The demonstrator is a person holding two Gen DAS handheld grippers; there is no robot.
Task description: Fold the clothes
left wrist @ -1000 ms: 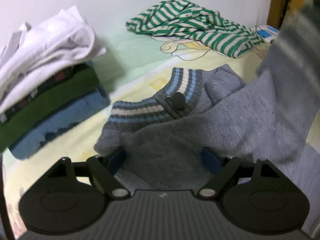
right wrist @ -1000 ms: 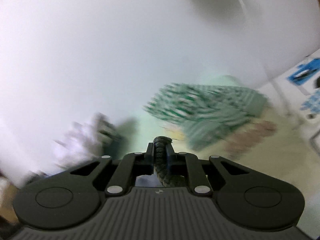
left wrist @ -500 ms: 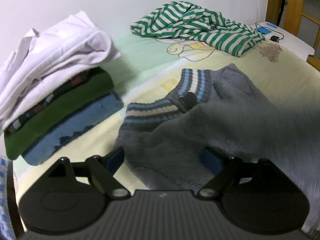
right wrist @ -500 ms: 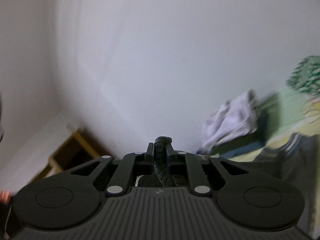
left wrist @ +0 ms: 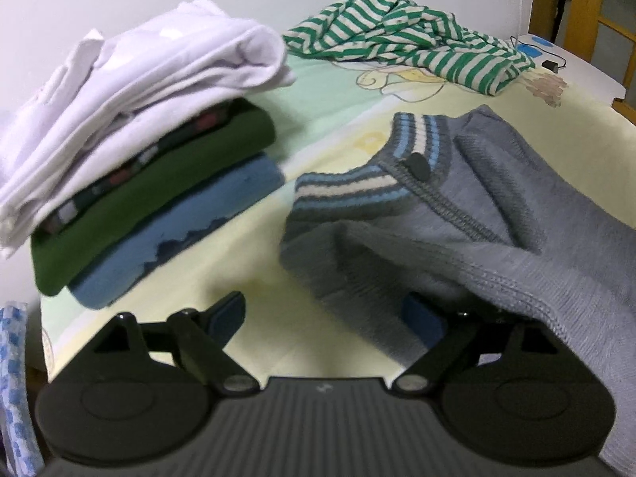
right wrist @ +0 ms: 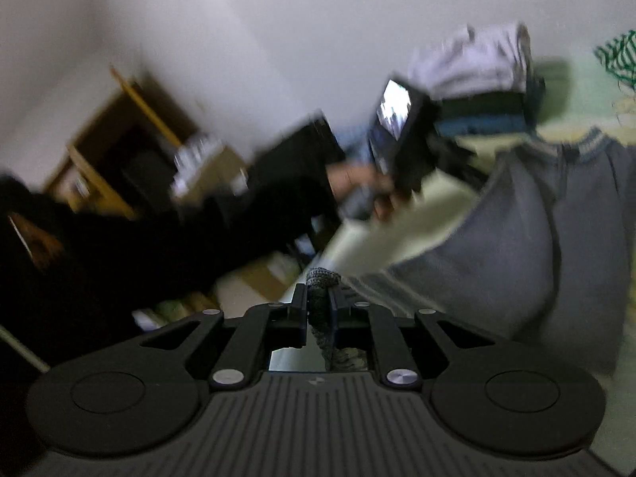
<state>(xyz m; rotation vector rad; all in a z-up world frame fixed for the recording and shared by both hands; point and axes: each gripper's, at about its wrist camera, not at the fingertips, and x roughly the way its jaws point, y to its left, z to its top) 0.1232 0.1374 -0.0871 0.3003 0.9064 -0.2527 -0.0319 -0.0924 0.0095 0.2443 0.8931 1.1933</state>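
Note:
A grey knit sweater [left wrist: 497, 214] with a blue-and-cream striped collar [left wrist: 357, 187] lies on the pale yellow sheet [left wrist: 246, 262]. One side is folded over its body. My left gripper [left wrist: 324, 312] stands open at the sweater's near left corner. The folded layer drapes over its right finger [left wrist: 421, 318], and its left finger [left wrist: 228, 310] hangs above bare sheet. My right gripper [right wrist: 318, 290] is shut on a bunched edge of the sweater [right wrist: 536, 246], which stretches from it toward the bed. A hand [right wrist: 357, 187] and black sleeve [right wrist: 179, 230] show in the right wrist view.
A stack of folded clothes [left wrist: 139, 167], white on green on blue, sits at the left by the wall. A green-and-white striped garment [left wrist: 409, 51] lies crumpled at the back. A white stand with a charger [left wrist: 556, 63] is at the right, and wooden shelves [right wrist: 119, 139] are beyond the bed.
The right gripper swung round with the sweater's edge, from facing the wall to facing the arm and bed. The lifted side came down across the sweater. The left gripper drew back off the sweater.

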